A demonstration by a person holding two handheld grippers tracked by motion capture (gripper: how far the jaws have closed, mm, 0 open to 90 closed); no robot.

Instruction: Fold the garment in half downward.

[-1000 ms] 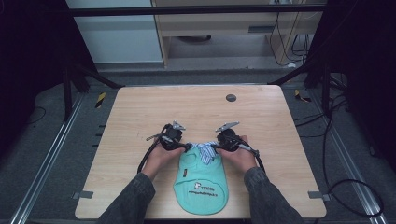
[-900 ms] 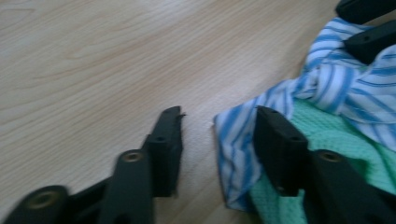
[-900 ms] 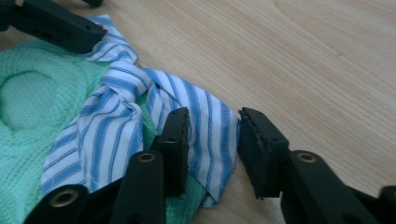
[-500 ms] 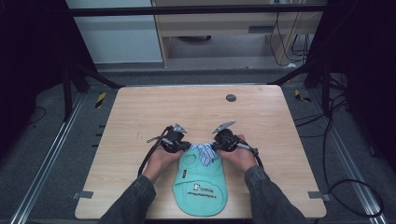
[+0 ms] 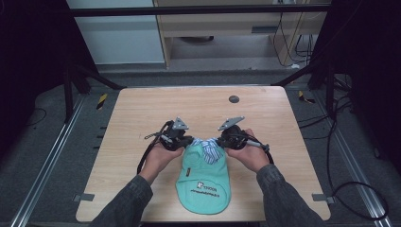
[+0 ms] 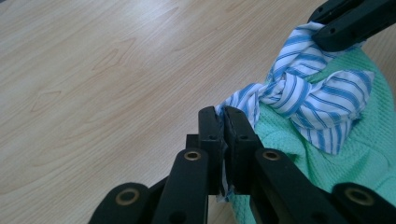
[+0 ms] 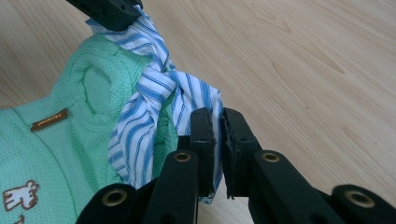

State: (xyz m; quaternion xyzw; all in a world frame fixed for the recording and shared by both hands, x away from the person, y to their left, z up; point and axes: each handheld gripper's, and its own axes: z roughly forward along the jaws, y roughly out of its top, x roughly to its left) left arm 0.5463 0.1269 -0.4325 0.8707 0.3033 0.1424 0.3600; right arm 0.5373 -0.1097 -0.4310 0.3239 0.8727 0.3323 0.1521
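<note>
A green bag (image 5: pixel 203 177) lies on a pale wooden desk (image 5: pixel 137 118), in the lower middle of the high view, between a person's two forearms. Its mouth is closed with a blue-and-white striped tie (image 5: pixel 209 147), already crossed into a knot at the top end of the bag. The left gripper (image 5: pixel 181 141) is clenched on the tie's left tail; in the left gripper view its jaws are pressed together with striped cloth (image 6: pixel 243 100) pinched between them. The right gripper (image 5: pixel 226 140) is clenched on the right tail, and in the right gripper view the cloth (image 7: pixel 205 100) passes into its nearly closed jaws. The tie runs between the two grippers, which sit just either side of the knot. Judging from this, the knot is formed and the work appears to be at the tightening stage: what seems left is pulling the tails apart to cinch it, then letting go. The bag's long axis runs from the bottom of the high view upward, with the rounded closed end nearest the person and the gathered, tied mouth pointing toward the far side of the desk. A printed label (image 5: pixel 203 188) sits near the lower end.
</note>
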